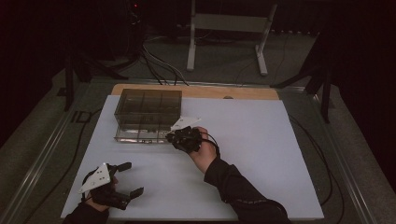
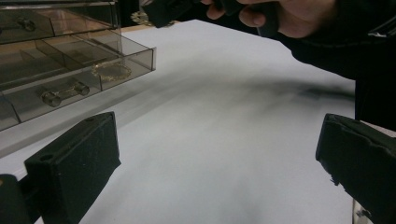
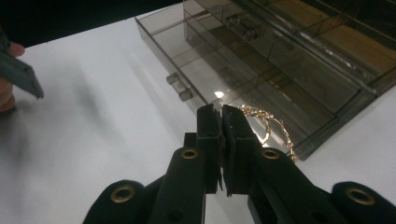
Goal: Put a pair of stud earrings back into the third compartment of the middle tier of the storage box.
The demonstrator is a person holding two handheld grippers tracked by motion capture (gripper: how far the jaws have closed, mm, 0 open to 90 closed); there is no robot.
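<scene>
A smoky clear drawer box (image 1: pixel 148 106) stands at the back left of the white table. Its lowest drawer (image 1: pixel 140 134) is pulled out toward me. A gold chain (image 3: pixel 268 126) lies in the drawer's corner compartment (image 2: pixel 111 71). My right gripper (image 1: pixel 172 137) hovers just over that corner with its jaws pressed together (image 3: pixel 222 112); I see nothing between the pads. The left gripper (image 1: pixel 134 178) rests low at the front left, jaws wide apart with bare table between them (image 2: pixel 219 158).
Small metal pieces (image 2: pixel 63 93) lie in other drawer compartments. The white table sheet (image 1: pixel 261 154) spreads right of the hands. A wooden strip (image 1: pixel 243 92) runs along the table's far edge. Cables and a white frame (image 1: pixel 229 23) stand on the floor beyond.
</scene>
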